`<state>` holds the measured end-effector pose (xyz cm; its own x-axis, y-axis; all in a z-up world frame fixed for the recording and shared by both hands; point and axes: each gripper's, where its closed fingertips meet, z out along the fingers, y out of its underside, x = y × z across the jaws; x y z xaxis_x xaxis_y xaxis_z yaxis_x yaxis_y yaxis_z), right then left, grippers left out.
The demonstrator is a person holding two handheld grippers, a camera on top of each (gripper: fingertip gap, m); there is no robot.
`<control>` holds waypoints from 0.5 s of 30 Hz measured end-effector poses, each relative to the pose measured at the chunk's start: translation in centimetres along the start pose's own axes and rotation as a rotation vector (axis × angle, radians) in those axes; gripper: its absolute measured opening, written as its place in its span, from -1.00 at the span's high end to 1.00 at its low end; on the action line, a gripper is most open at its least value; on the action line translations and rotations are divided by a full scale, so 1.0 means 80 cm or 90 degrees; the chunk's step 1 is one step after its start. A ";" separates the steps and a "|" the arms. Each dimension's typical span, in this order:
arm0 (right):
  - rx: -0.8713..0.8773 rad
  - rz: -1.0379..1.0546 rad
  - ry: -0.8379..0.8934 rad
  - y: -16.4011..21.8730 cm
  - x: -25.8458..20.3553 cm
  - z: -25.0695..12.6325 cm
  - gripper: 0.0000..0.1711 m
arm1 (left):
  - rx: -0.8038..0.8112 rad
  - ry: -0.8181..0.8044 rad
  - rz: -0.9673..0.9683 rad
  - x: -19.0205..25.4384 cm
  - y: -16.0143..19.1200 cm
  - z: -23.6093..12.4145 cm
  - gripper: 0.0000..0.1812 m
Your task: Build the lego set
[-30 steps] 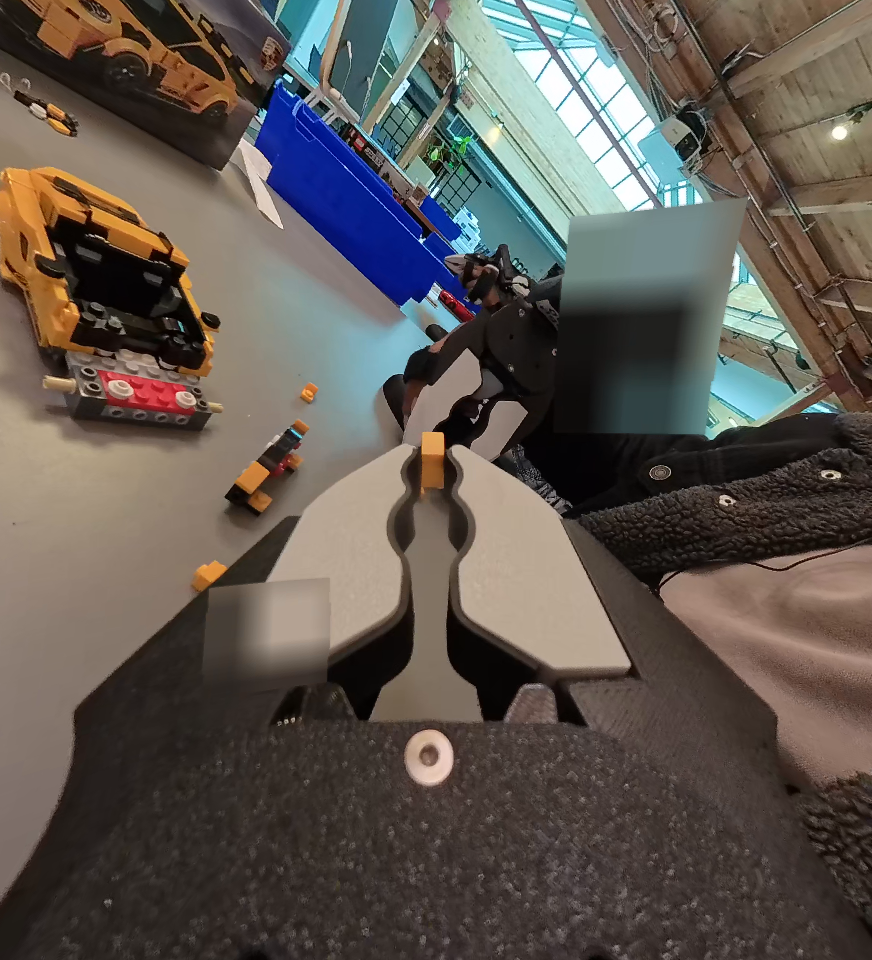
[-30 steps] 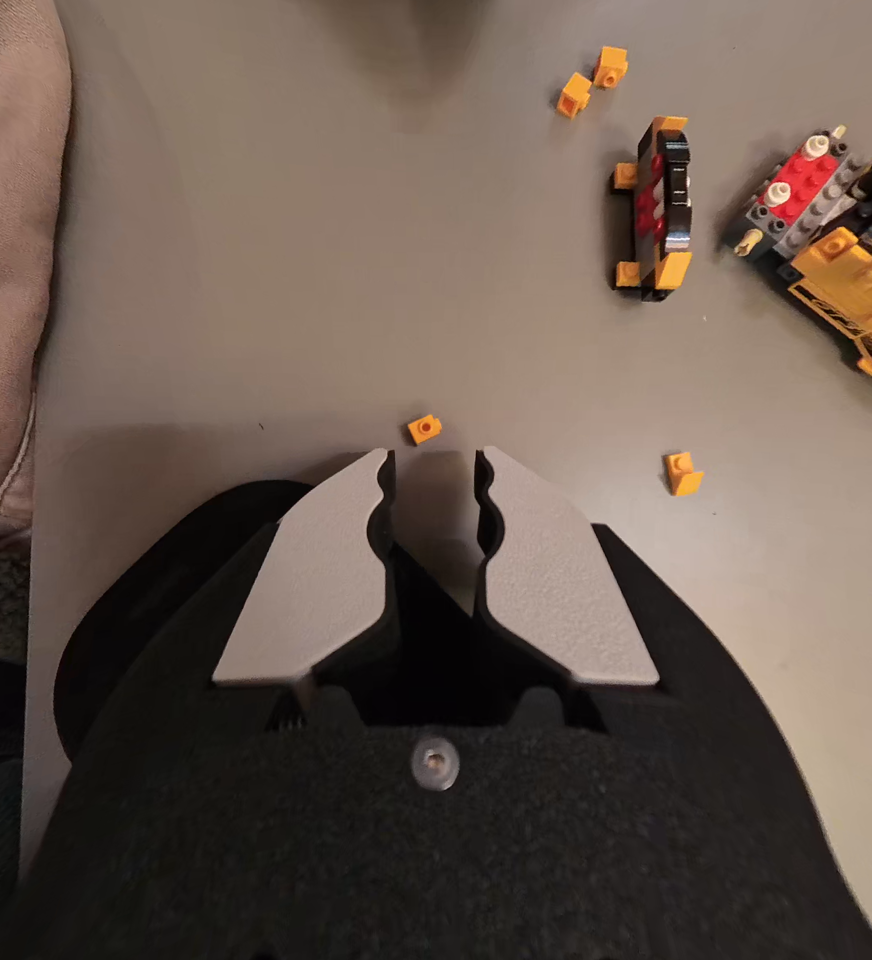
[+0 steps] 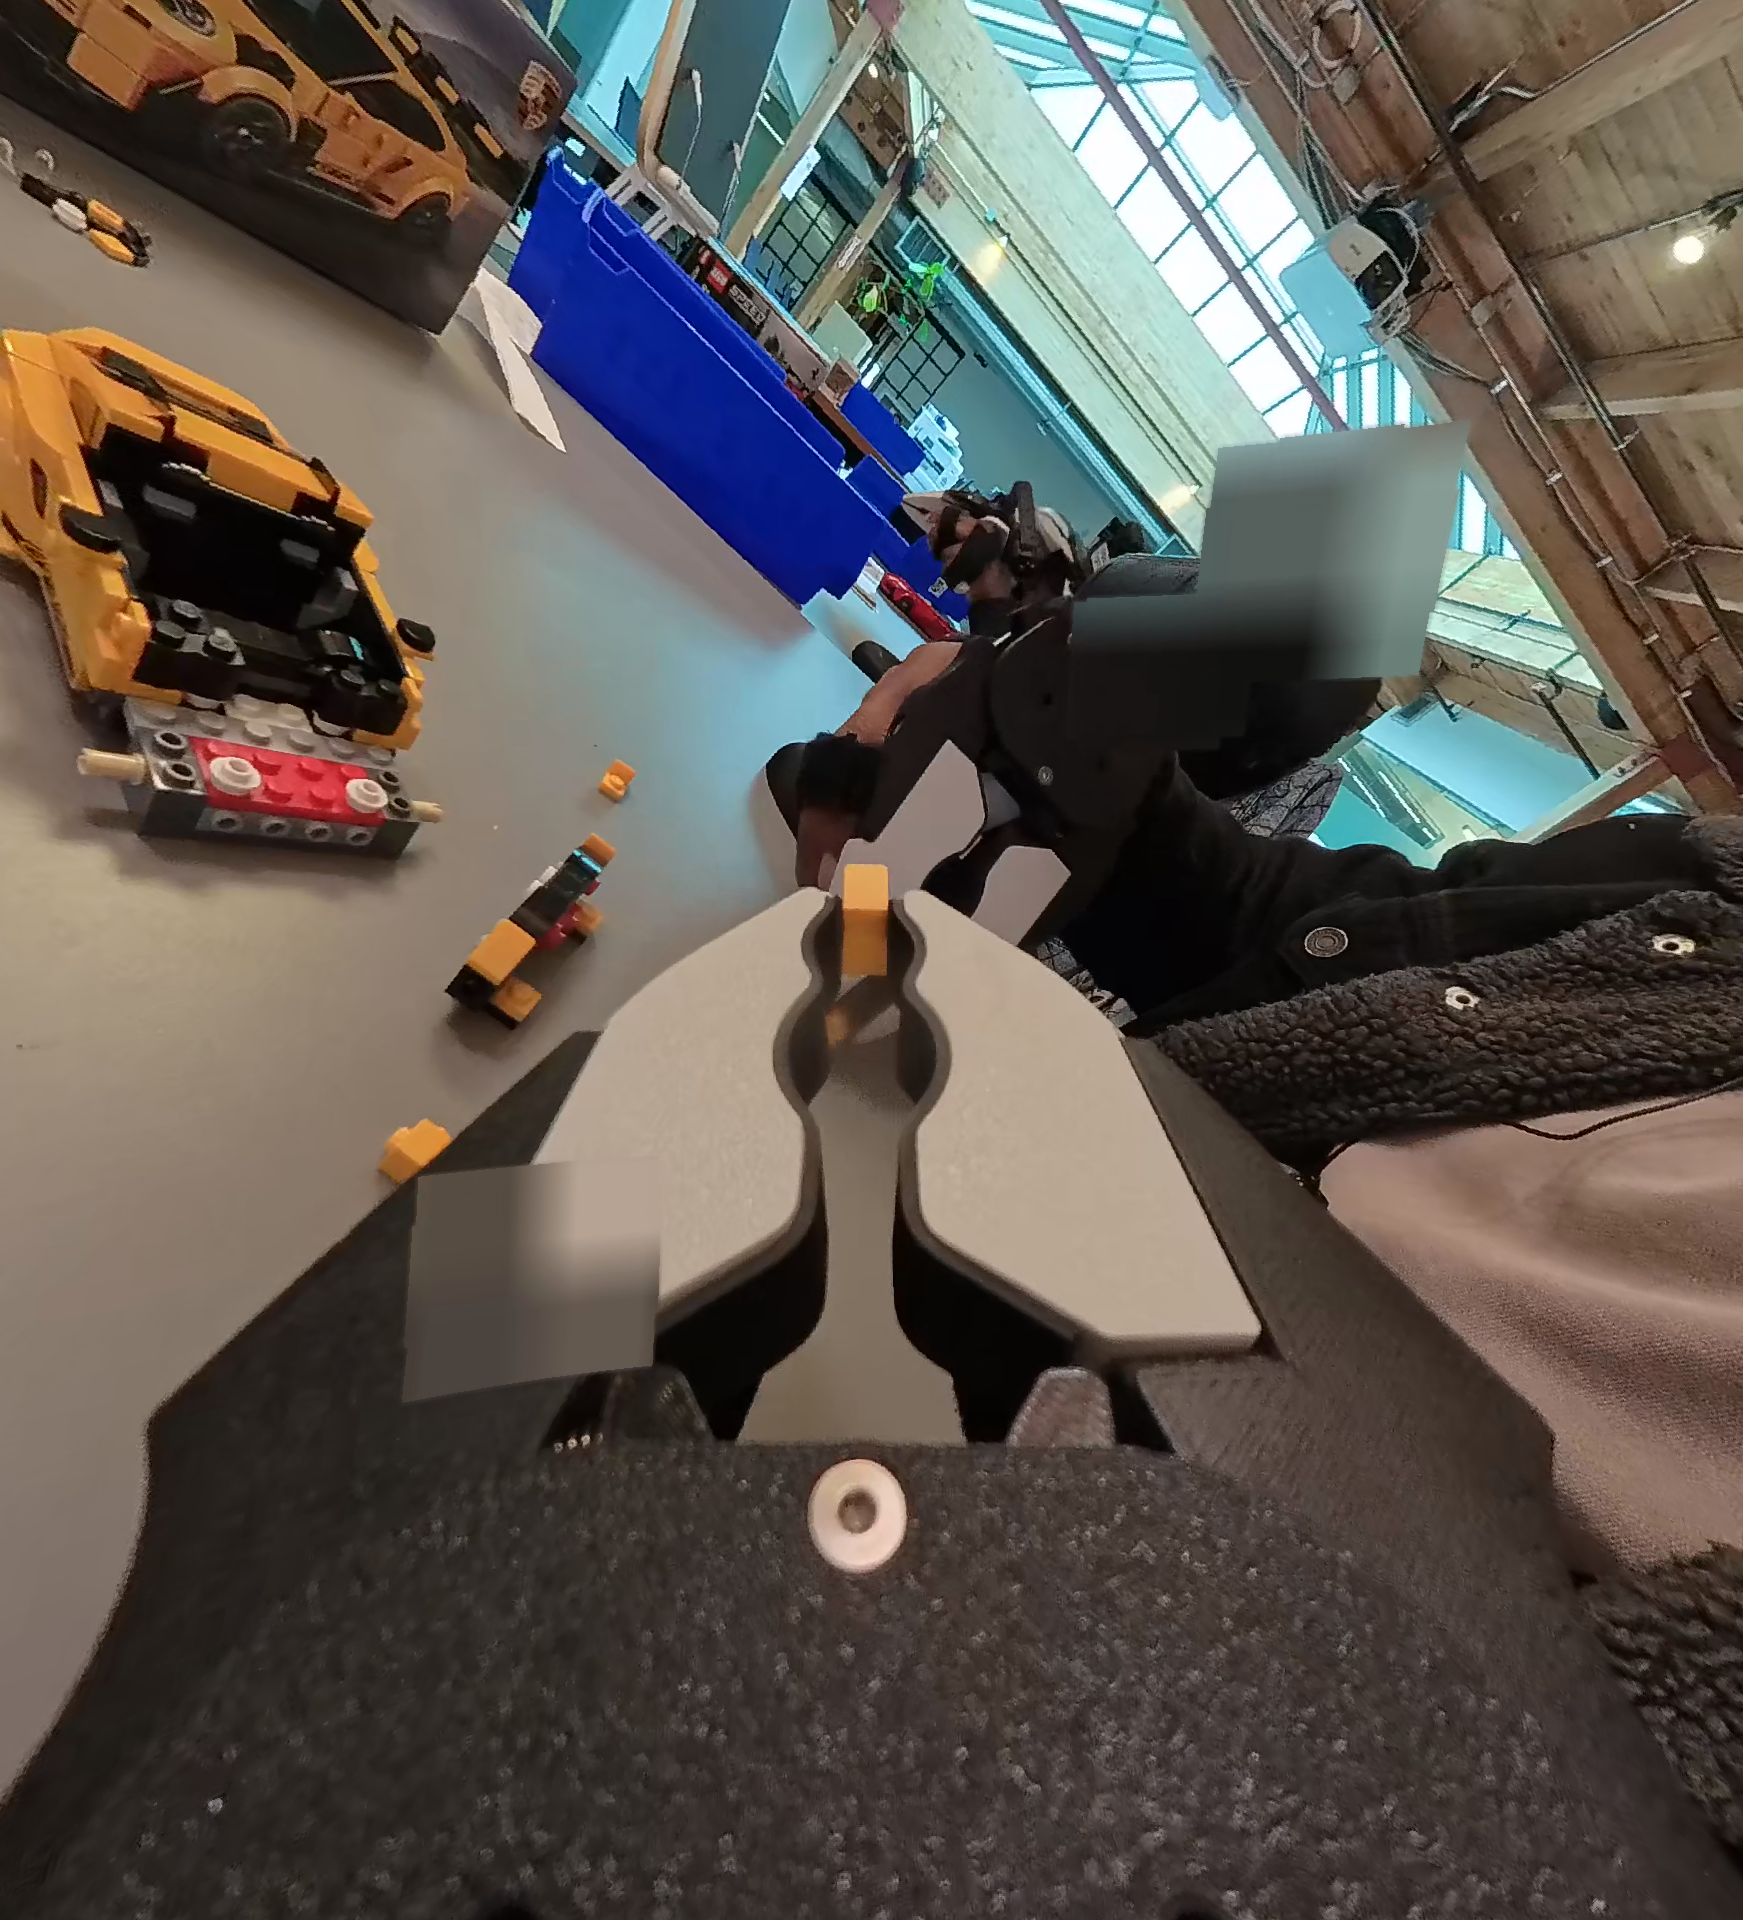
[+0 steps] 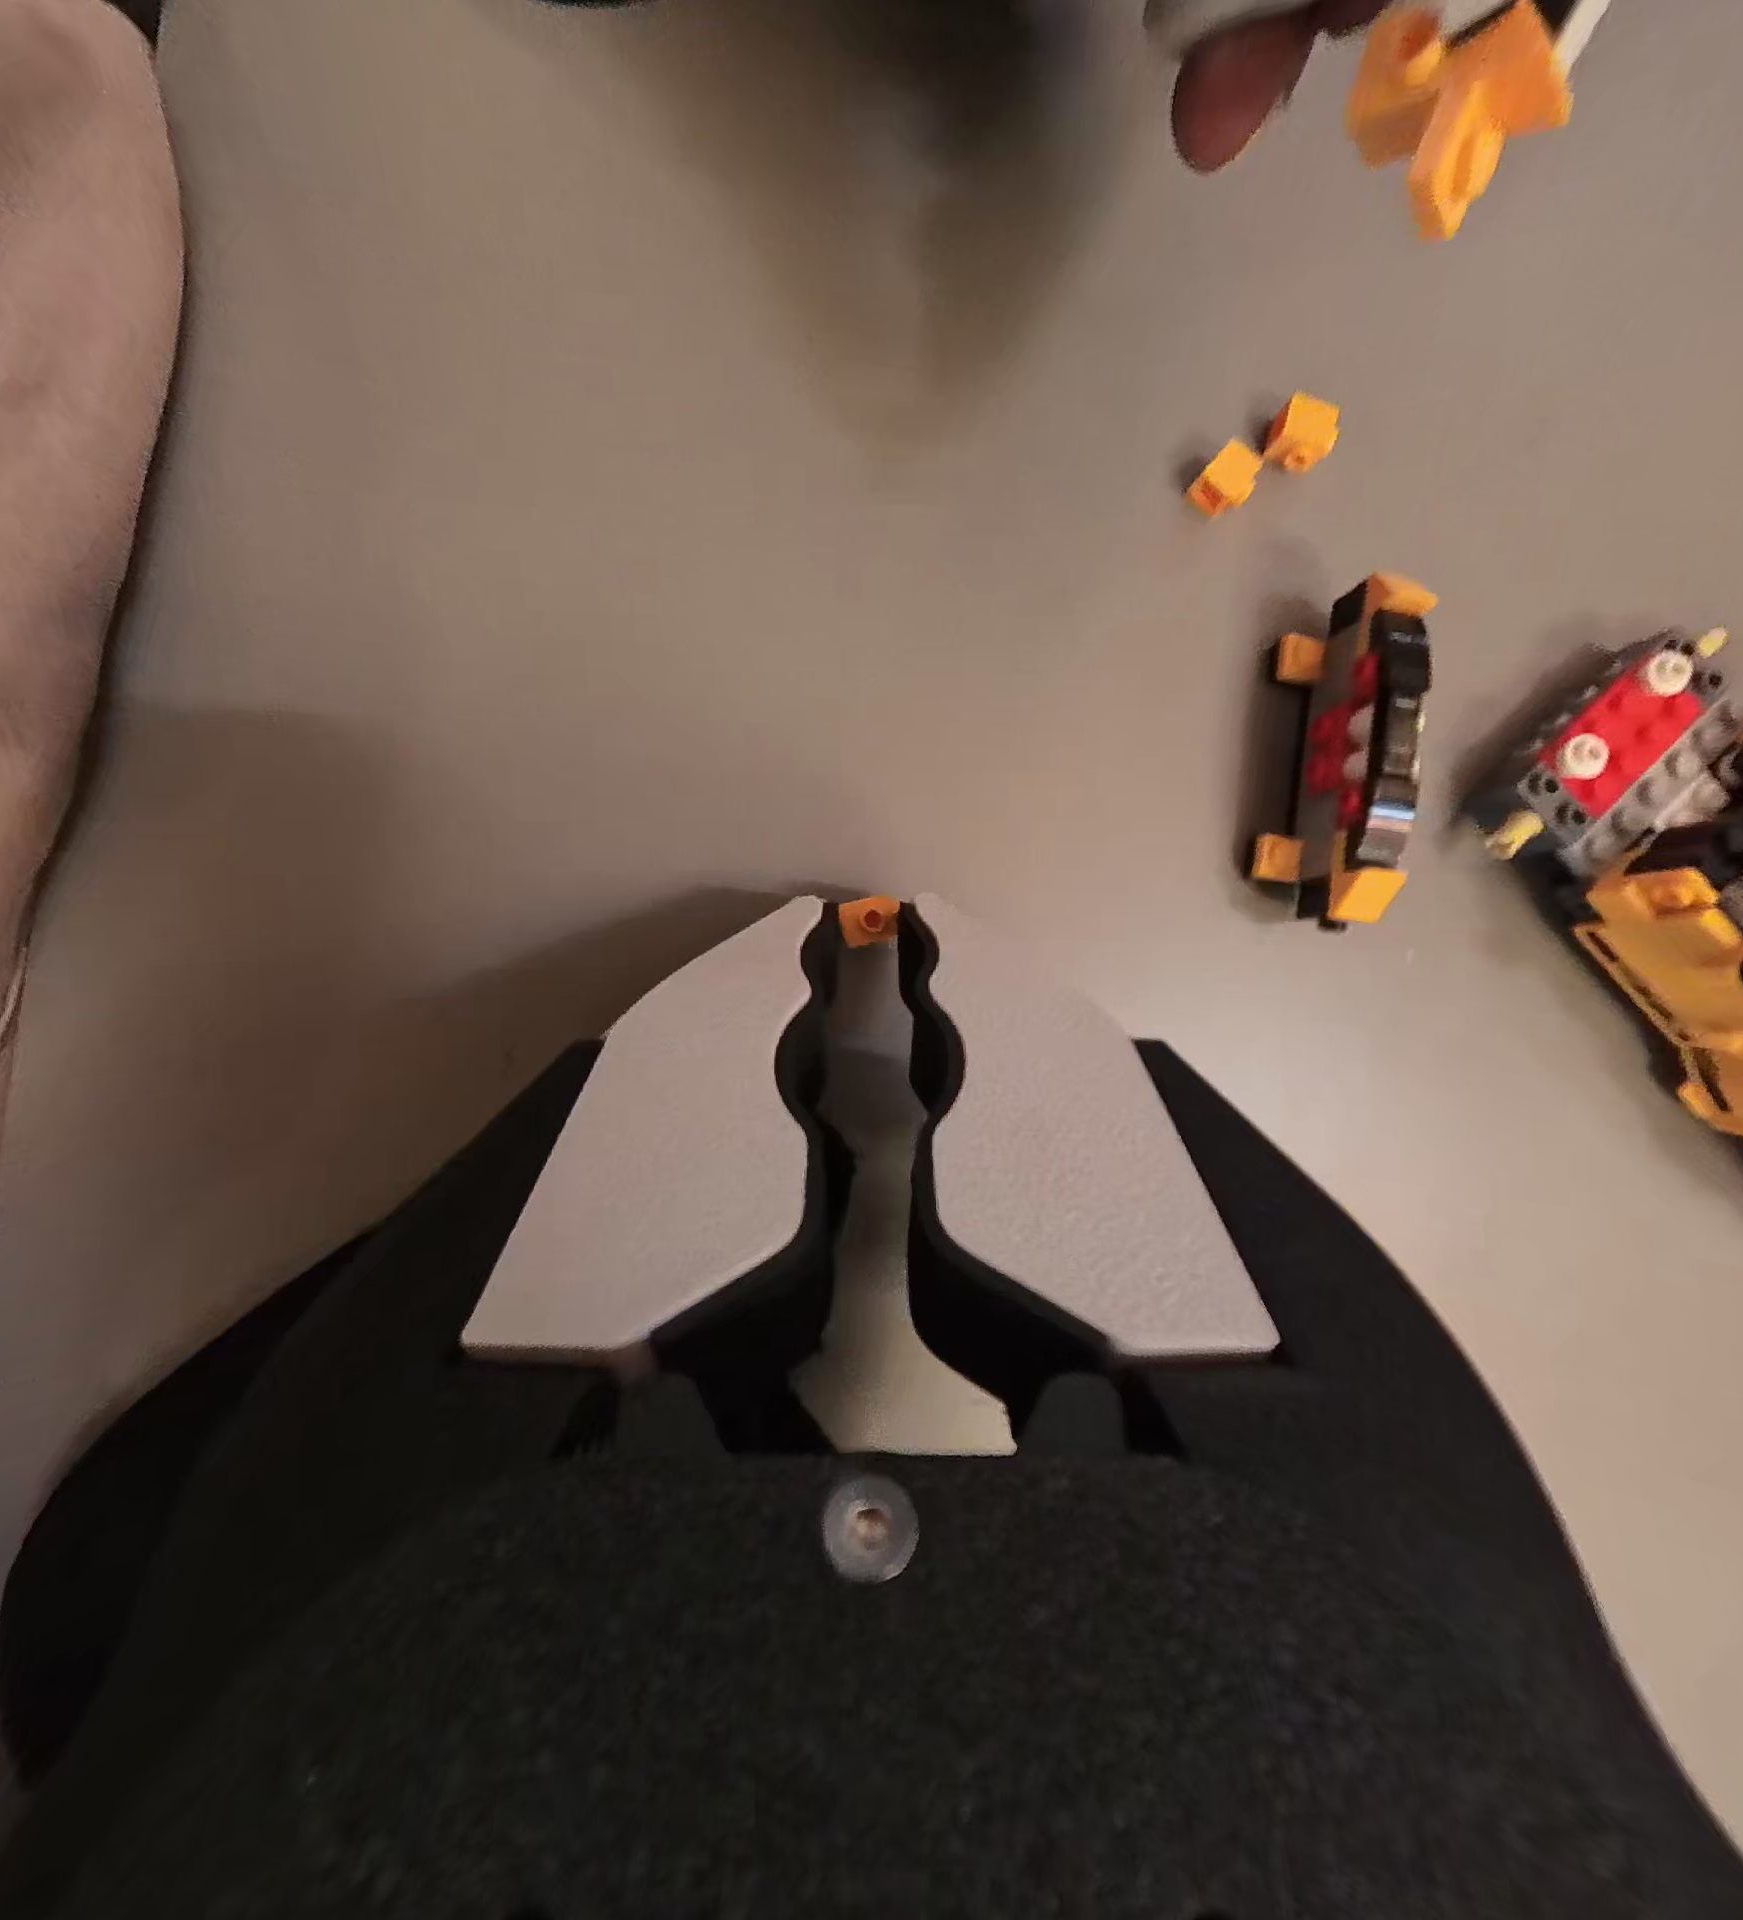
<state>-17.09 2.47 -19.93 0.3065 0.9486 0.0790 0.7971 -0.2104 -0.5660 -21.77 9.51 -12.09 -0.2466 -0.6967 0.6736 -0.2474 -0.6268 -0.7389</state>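
In the left wrist view, our left gripper [image 3: 865, 914] is held up off the bench [image 3: 223, 1091], its fingers [image 3: 701, 1091] pinching a small orange brick [image 3: 865, 920] right at the tips. The grip is shallow, so we judge a bump or twist could flip the brick out. To the left of the fingers lie a loose orange piece [image 3: 414, 1149], a black and orange sub-assembly [image 3: 534, 935] and, farther off, the half-built yellow car [image 3: 192, 582]. Bare bench between them leaves room to come down. To the right of the fingers the bench ends at our jacket.

In the right wrist view, our right gripper [image 4: 869, 923] is low at the bench [image 4: 534, 520], fingers [image 4: 1054, 1143] closed on a tiny orange stud piece [image 4: 869, 921] at the very tips. We judge it could squirt free when lifted. Ahead and left of the fingers the bench is open; its edge runs down the left. To the right sit the sub-assembly [image 4: 1350, 748], two orange bits [image 4: 1262, 457] and the car [image 4: 1698, 935], so a swing that way risks scattering them.
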 end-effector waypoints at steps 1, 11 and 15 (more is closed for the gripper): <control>0.002 -0.002 0.001 -0.004 0.002 0.002 0.88 | 0.000 0.000 0.000 0.000 0.000 0.000 0.91; 0.005 -0.016 -0.018 -0.022 0.002 0.026 0.88 | 0.006 0.004 0.000 0.002 -0.002 -0.001 0.91; 0.007 -0.019 -0.024 -0.023 0.002 0.026 0.87 | 0.006 0.005 -0.001 0.002 -0.002 -0.001 0.91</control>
<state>-19.59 3.47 -20.60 0.2626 0.9627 0.0646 0.7997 -0.1797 -0.5729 -21.84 9.52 -11.90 -0.2534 -0.6935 0.6744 -0.2388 -0.6307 -0.7384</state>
